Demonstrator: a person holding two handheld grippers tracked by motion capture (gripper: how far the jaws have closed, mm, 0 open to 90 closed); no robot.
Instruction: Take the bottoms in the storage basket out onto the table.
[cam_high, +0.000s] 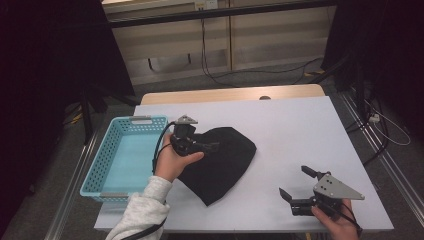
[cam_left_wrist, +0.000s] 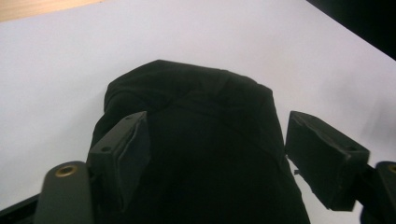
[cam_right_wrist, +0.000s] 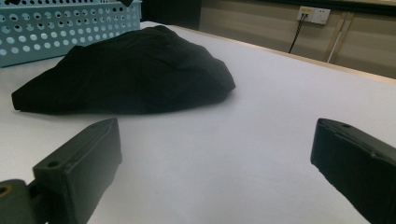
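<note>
A black cloth (cam_high: 222, 162) lies crumpled in a heap on the white table (cam_high: 300, 130), just right of a light blue perforated basket (cam_high: 106, 150). My left gripper (cam_high: 207, 146) hovers over the cloth's left part, open, jaws pointing right. In the left gripper view the open jaws of my left gripper (cam_left_wrist: 217, 123) straddle the black cloth (cam_left_wrist: 196, 102) without closing on it. My right gripper (cam_high: 294, 181) is open near the table's front right, well clear of the cloth. In the right gripper view it (cam_right_wrist: 217, 135) faces the cloth (cam_right_wrist: 135, 70) across bare table, with nothing between its jaws.
The basket (cam_right_wrist: 60, 28) holds nothing and stands at the table's left edge. A wooden strip (cam_high: 230, 94) borders the far side. Behind the table, cables (cam_high: 210, 70) run along the floor and dark stands rise at both sides.
</note>
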